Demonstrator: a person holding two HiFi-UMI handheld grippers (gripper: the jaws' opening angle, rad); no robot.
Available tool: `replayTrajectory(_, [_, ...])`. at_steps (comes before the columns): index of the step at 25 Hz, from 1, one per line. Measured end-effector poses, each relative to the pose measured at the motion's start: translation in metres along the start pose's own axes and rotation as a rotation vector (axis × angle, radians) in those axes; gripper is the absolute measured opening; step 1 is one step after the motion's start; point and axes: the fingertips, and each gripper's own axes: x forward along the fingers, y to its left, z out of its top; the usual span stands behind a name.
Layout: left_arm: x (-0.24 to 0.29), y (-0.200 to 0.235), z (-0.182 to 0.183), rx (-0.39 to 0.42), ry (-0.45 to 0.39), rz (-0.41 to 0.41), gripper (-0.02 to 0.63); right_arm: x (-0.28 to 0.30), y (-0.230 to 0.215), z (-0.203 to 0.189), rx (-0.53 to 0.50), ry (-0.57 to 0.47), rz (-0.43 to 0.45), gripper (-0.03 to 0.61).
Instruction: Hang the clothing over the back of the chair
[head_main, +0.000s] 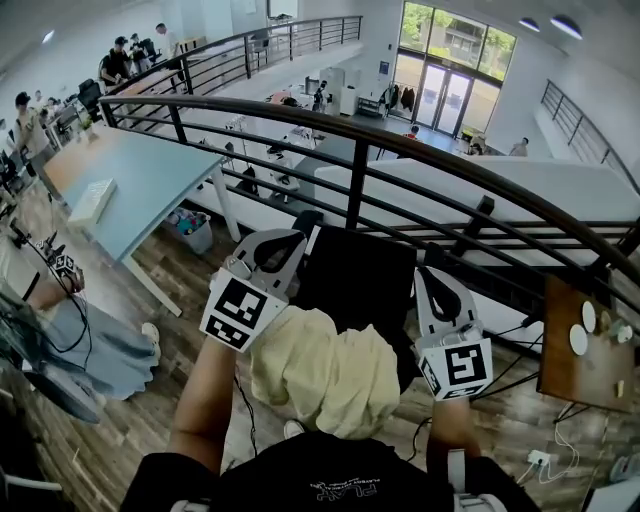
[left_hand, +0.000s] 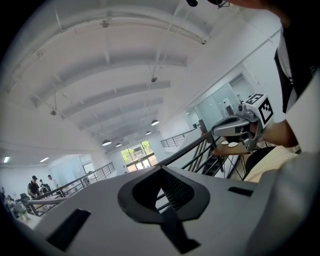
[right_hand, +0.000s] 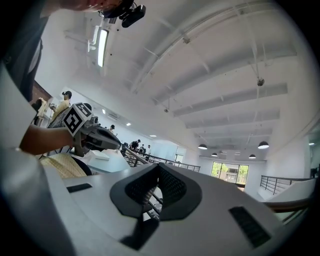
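Note:
A cream garment (head_main: 325, 370) lies bunched low between my two arms, close to my body; neither gripper holds it. In front of it stands the black chair back (head_main: 360, 285). My left gripper (head_main: 298, 234) reaches past the chair's upper left corner, pads together with nothing between them. My right gripper (head_main: 426, 273) is at the chair's right edge, also shut and empty. The left gripper view has the shut left gripper (left_hand: 161, 172), the right gripper (left_hand: 240, 127) and a strip of garment (left_hand: 272, 161). The right gripper view has the shut right gripper (right_hand: 156, 171), the left gripper (right_hand: 95, 138) and garment (right_hand: 60, 165).
A black balcony railing (head_main: 350, 190) runs just beyond the chair, with a drop to a lower floor behind it. A small wooden table (head_main: 580, 350) with white discs stands at the right. A pale blue table (head_main: 130, 180) and a seated person (head_main: 90, 340) are at the left. Cables lie on the floor.

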Motion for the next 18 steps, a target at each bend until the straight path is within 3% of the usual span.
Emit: replayTrajectory(18, [-0.011,-0.010,0.017,0.020,-0.079,0.023,0.014,0.005,0.015,0.019,-0.052,-0.019,0.023,0.020])
